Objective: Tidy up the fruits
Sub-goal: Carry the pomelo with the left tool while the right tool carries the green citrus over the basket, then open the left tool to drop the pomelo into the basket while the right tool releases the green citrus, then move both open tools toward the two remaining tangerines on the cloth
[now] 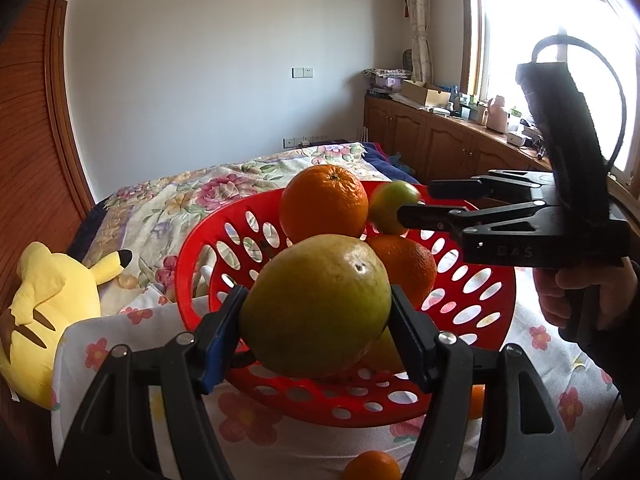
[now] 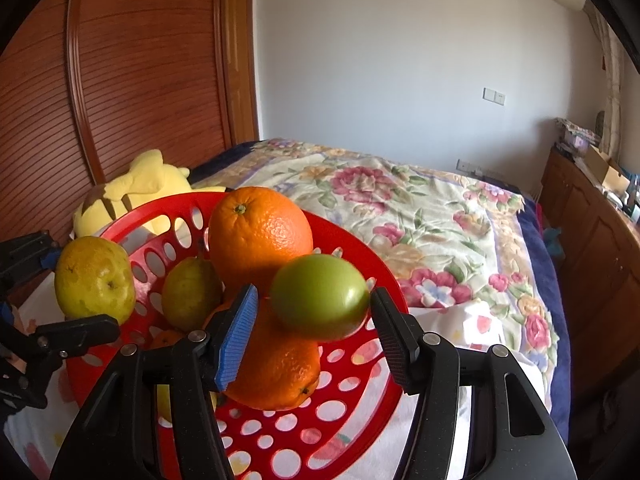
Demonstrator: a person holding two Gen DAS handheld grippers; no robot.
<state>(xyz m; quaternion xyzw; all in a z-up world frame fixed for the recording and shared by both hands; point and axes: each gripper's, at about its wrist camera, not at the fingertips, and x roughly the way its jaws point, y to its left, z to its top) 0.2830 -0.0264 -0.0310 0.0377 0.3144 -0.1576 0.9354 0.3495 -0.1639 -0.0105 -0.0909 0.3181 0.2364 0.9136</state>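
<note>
My left gripper (image 1: pixel 316 308) is shut on a yellow-green pear (image 1: pixel 316 304) and holds it over the near rim of the red perforated basket (image 1: pixel 472 304). My right gripper (image 2: pixel 314 320) stands around a small green fruit (image 2: pixel 320 300) above the basket (image 2: pixel 352 248); a gap shows at the left pad, so the fruit looks loose between open jaws. The basket holds two oranges (image 1: pixel 324 204) (image 1: pixel 404 268), and another pear (image 2: pixel 192 292). In the right wrist view the held pear (image 2: pixel 94 278) is at the left. The right gripper (image 1: pixel 412 204) also shows in the left wrist view.
The basket sits on a white flowered cloth (image 1: pixel 248 416) on a floral bedspread (image 2: pixel 420 208). Two small oranges (image 1: pixel 372 466) (image 1: pixel 476 400) lie on the cloth near the basket. A yellow plush toy (image 1: pixel 44 320) lies at the left by the wooden wardrobe. Wooden cabinets (image 1: pixel 440 136) run under the window.
</note>
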